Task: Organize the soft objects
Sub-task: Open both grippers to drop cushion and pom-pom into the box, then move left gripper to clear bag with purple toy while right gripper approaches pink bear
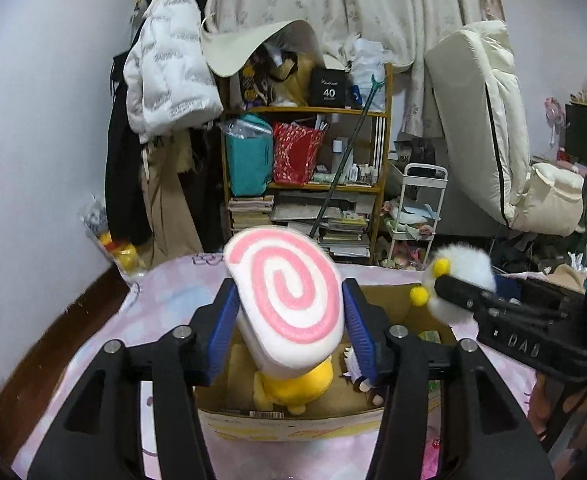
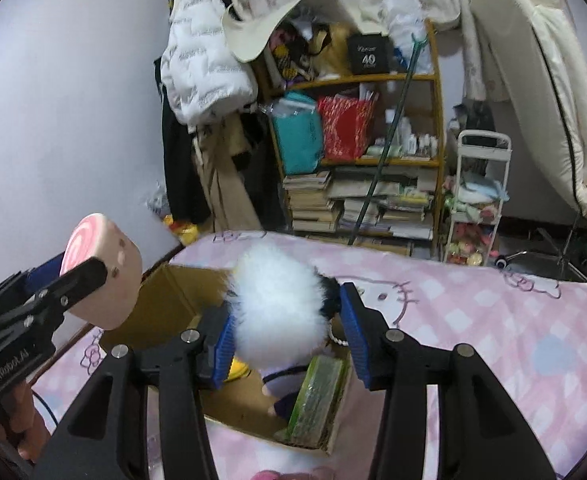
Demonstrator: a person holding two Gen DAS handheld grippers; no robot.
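My left gripper point(image 1: 289, 320) is shut on a white plush with a pink spiral point(image 1: 285, 296) and holds it above an open cardboard box point(image 1: 293, 420) on the bed. A yellow plush point(image 1: 293, 388) lies in the box under it. My right gripper point(image 2: 285, 324) is shut on a fluffy white plush point(image 2: 277, 304) over the same box point(image 2: 173, 300); that plush shows with yellow pompoms in the left wrist view point(image 1: 461, 276). The box also holds a green packet point(image 2: 317, 392). The spiral plush shows at the left in the right wrist view point(image 2: 105, 272).
The box sits on a pink Hello Kitty bedsheet point(image 2: 473, 320). Beyond the bed stand a cluttered wooden shelf point(image 1: 305, 152), hanging coats point(image 1: 165, 80), a small white cart point(image 1: 413, 216) and a cream mattress point(image 1: 481, 120) leaning against the wall.
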